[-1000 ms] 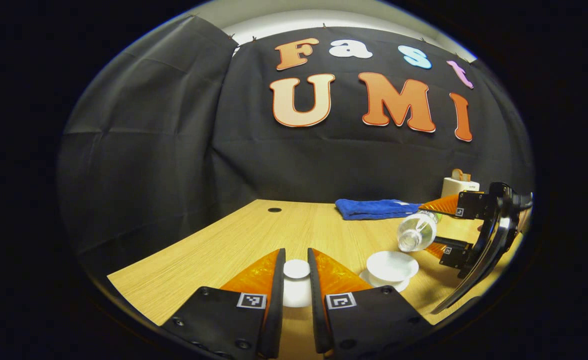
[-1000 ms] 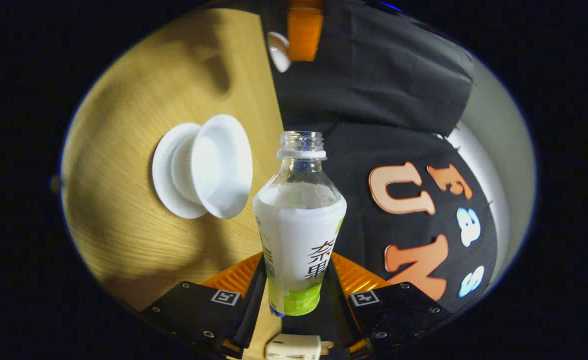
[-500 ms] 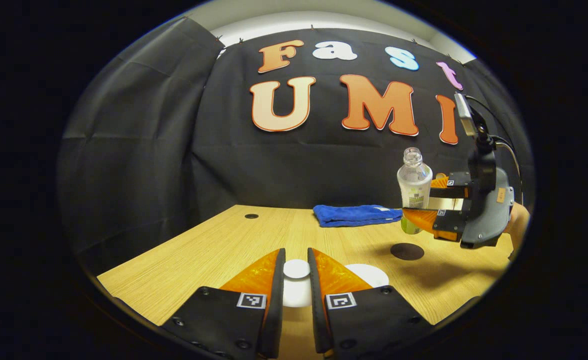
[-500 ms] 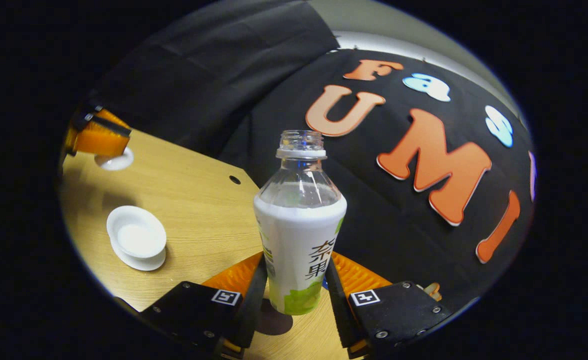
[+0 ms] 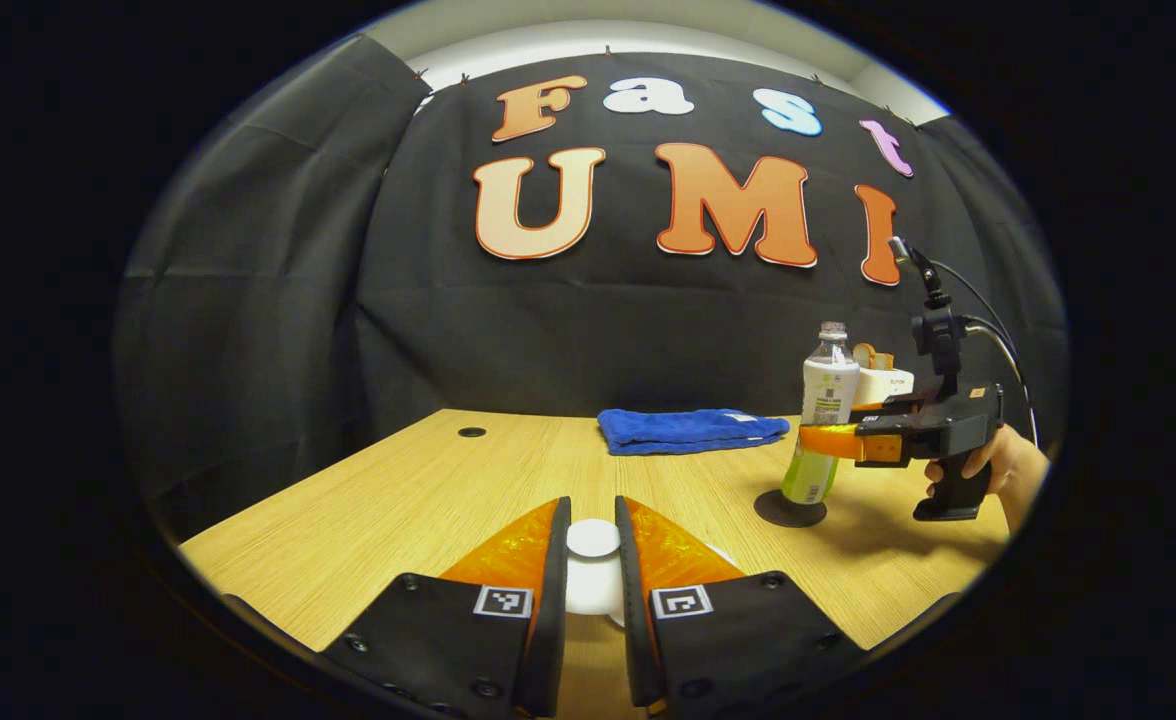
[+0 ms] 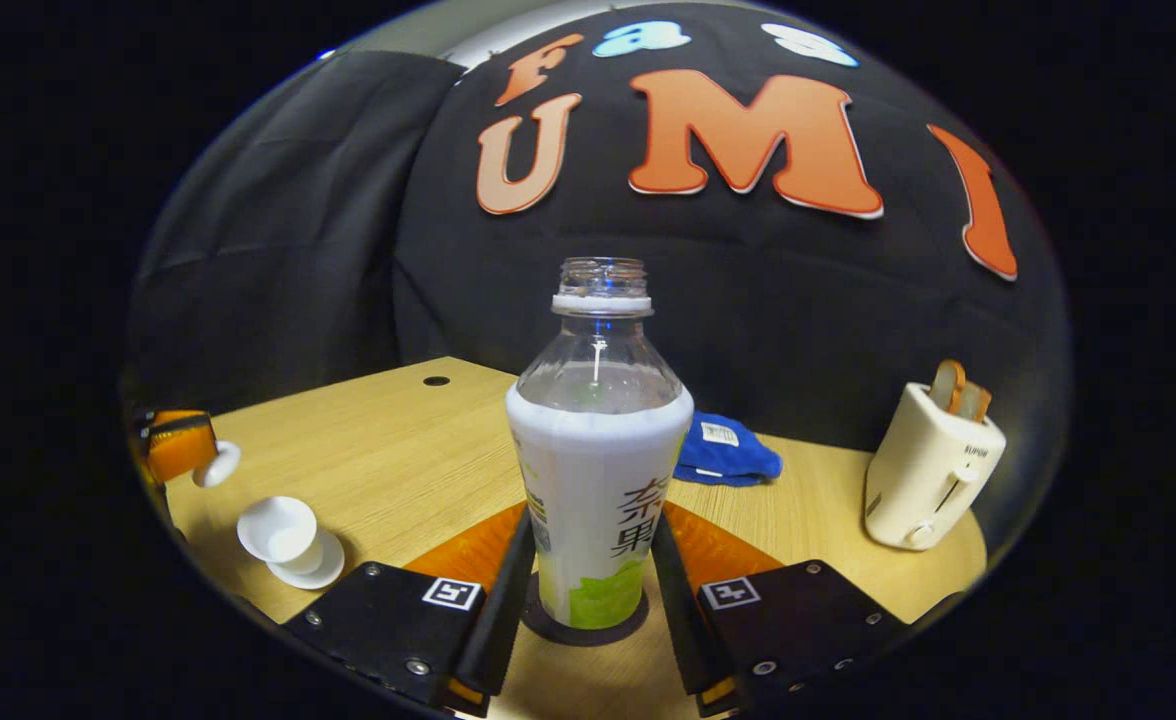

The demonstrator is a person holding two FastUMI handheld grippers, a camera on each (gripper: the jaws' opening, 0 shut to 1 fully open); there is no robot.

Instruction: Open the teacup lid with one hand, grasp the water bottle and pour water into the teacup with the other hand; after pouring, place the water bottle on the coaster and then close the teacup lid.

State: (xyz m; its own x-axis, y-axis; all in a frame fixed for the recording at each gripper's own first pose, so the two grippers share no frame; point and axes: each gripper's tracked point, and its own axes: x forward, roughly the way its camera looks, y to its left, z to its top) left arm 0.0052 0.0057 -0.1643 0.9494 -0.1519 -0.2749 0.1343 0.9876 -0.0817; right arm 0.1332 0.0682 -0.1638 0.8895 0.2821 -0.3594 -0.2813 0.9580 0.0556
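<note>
The right hand-held gripper [image 6: 588, 590] is gripping the water bottle [image 6: 598, 480], which is standing upright on the dark coaster [image 5: 790, 510]; the coaster is mostly hiding beneath it. The left hand-held gripper [image 5: 593, 570] is clamping the teacup lid [image 5: 593, 540], partly hiding it. The open teacup [image 6: 278, 528] is sitting left of the bottle on the desk [image 6: 398, 460].

coaster [image 6: 538, 622] mostly hidden (under bottle [image 6: 598, 470]), label unreadable

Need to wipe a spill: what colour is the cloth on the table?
Blue; the cloth shows best in the left gripper view.
</note>
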